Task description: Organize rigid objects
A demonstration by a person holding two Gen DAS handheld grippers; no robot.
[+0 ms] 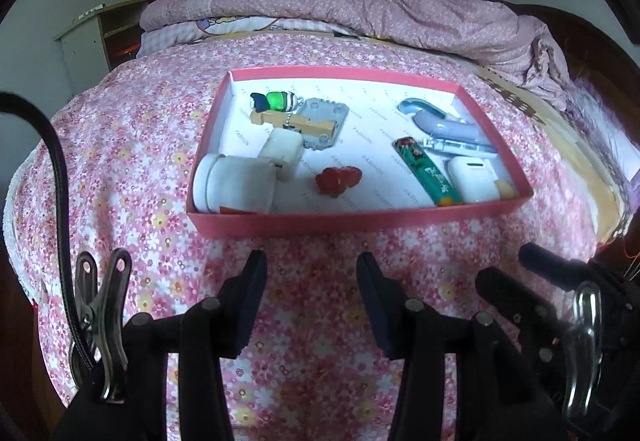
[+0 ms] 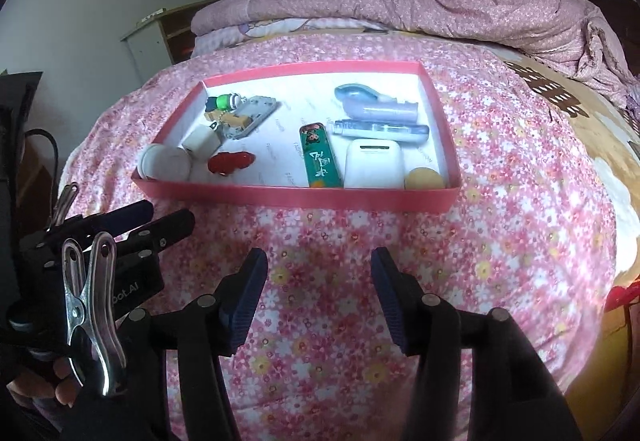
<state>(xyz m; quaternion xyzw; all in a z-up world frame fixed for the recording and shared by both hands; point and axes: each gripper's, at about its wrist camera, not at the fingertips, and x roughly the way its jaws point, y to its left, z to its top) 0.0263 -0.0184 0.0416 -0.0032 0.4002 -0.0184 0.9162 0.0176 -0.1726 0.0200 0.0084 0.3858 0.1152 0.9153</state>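
A shallow pink box [image 1: 344,223] [image 2: 296,197] lies on the flowered bedspread and holds several small things. On its left are a white round jar [image 1: 230,183] [image 2: 164,161], a white charger cube [image 1: 282,153] [image 2: 202,141], a grey plate with a wooden piece [image 1: 316,121] [image 2: 248,113] and a green figure [image 1: 274,101] [image 2: 224,101]. A red toy [image 1: 338,179] [image 2: 230,163] lies mid-box. A green lighter [image 1: 426,171] [image 2: 320,157], a white earbud case [image 1: 472,179] [image 2: 374,163] and blue-grey tools [image 1: 444,127] [image 2: 376,109] lie on the right. My left gripper [image 1: 312,265] and right gripper [image 2: 318,261] are open and empty, just in front of the box.
A rumpled pink quilt [image 1: 360,9] [image 2: 420,1] is piled behind the box. A bedside cabinet [image 1: 92,41] [image 2: 160,33] stands at the far left. The right gripper shows at the lower right of the left wrist view [image 1: 560,281]. The left gripper shows at the left of the right wrist view [image 2: 120,233].
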